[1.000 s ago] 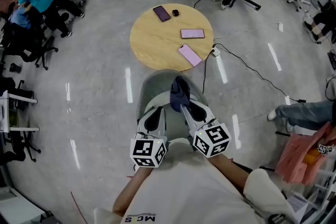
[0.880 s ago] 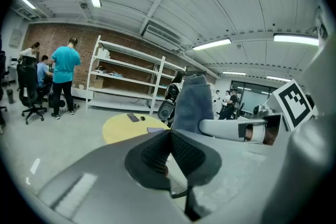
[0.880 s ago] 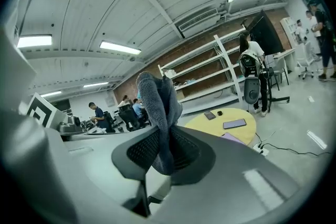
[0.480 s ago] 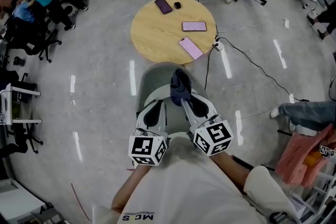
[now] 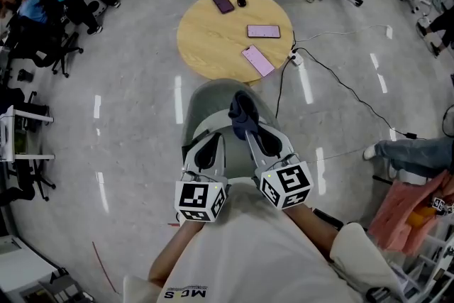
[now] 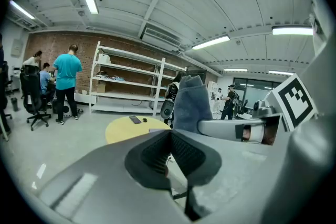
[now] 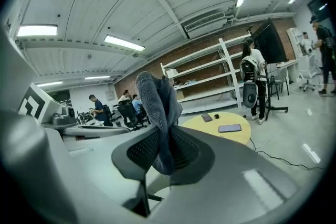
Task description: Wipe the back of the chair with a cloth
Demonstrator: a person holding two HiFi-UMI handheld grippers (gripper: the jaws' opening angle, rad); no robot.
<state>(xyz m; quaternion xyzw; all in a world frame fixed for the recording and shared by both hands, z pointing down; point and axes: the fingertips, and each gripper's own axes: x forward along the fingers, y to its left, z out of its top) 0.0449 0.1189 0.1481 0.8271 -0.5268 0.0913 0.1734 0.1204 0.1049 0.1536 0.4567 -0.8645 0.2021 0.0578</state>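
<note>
One cloth (image 7: pixel 157 107), dark blue-grey and fleecy, is the thing in play, and it sits pinched between the pads of the right gripper (image 7: pixel 161 152). In the head view the cloth (image 5: pixel 241 116) juts out past that gripper's (image 5: pixel 250 135) tips. Its long axis runs along the jaws and its bunched free end points to the far side, toward the table. It looks soft, light and limp, so it should fold to a curved surface and is unlikely to slip from the ribbed pads. The sensible hold is the one it has, low on the bundle, which leaves the loose end to do the wiping.

Under it is the pale grey chair (image 5: pixel 206 106), seen from above; the cloth hangs over its middle, and I cannot tell whether it touches (the steep angle also hides where seat ends and back begins).

On the left, the left gripper (image 6: pixel 169 157) has its pads pressed together with nothing between them; it hovers beside the right one, over the chair's near edge (image 5: pixel 209 142).

Farther off stands a round wooden table (image 5: pixel 206 46) carrying three phones, and a cable (image 5: pixel 340 92) trails over the floor on the right.
</note>
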